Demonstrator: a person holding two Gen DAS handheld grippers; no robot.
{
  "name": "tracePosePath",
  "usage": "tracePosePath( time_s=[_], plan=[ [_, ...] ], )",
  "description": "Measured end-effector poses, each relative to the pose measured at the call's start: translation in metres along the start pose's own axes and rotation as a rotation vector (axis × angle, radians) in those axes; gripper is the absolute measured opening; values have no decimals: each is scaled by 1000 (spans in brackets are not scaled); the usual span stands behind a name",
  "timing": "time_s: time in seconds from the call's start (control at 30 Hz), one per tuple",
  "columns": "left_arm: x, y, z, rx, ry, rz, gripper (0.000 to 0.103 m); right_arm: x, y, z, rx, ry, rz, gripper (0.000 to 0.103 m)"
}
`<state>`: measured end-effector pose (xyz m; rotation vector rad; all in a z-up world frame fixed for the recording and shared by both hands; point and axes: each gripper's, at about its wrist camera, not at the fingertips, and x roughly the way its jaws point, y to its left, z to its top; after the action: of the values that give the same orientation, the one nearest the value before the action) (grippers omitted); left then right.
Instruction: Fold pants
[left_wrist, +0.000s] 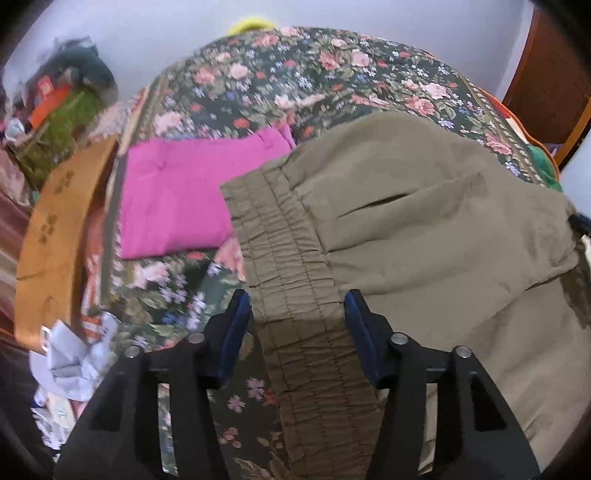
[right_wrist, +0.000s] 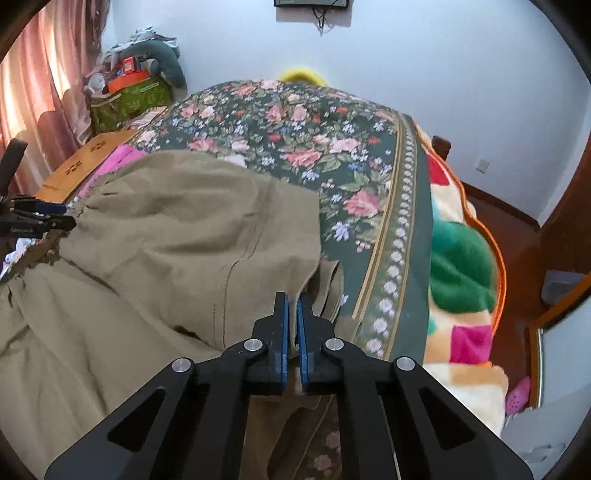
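Khaki pants (left_wrist: 424, 221) lie spread over a floral bedcover (left_wrist: 295, 74), their gathered elastic waistband (left_wrist: 280, 240) running toward me. My left gripper (left_wrist: 297, 302) straddles that waistband, one blue pad at each edge. The band lies flat between them and is not pinched, so the gripper is open. In the right wrist view the pants (right_wrist: 166, 229) fill the left half, and the left gripper (right_wrist: 70, 218) shows at their far left edge. My right gripper (right_wrist: 293, 299) is shut on a folded edge of the khaki cloth at the pants' right side.
A folded pink garment (left_wrist: 177, 199) lies left of the waistband. An orange wooden board (left_wrist: 51, 236) and crumpled white cloth (left_wrist: 70, 365) sit at the bed's left edge. A colourful blanket (right_wrist: 461, 277) hangs off the right side. A green box (right_wrist: 129, 99) stands in the far corner.
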<state>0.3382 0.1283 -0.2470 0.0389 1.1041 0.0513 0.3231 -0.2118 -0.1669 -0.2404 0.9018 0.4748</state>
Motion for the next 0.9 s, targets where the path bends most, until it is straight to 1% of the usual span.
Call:
tracePosePath(
  time_s=[0.1, 0.2, 0.27, 0.3, 0.33, 0.37, 0.47, 0.6, 0.73, 0.87, 0.9],
  plan=[
    [0, 1, -2, 8, -11, 45, 54, 17, -3, -5, 26, 43, 9, 4],
    [6, 6, -5, -22, -7, 48, 57, 43, -4, -16, 48, 123, 20, 4],
    [10, 11, -7, -52, -5, 45, 65, 53, -6, -17, 58, 149, 27, 4],
    [13, 13, -8, -58, -6, 49, 67, 52, -7, -17, 62, 156, 27, 4],
    [14, 14, -9, -57, -7, 55, 72, 53, -7, -15, 71, 167, 29, 4],
    [15, 14, -10, -52, -7, 53, 73, 52, -7, -14, 73, 176, 28, 4],
    [14, 17, -9, -64, -1, 21, 73, 49, -4, -12, 44, 187, 6, 5],
    [4, 16, -7, -46, 8, 18, 73, 41, 4, -6, -8, 188, -24, 8],
    [-17, 11, -3, -5, -21, 42, 72, 24, 6, 3, -16, 153, -17, 19],
    [-44, 14, 8, -10, -79, 28, 72, -4, 11, 19, -26, 59, -9, 38],
    [-48, 14, 11, -13, -88, 26, 72, -10, 12, 24, -30, 37, -5, 40]
  ],
)
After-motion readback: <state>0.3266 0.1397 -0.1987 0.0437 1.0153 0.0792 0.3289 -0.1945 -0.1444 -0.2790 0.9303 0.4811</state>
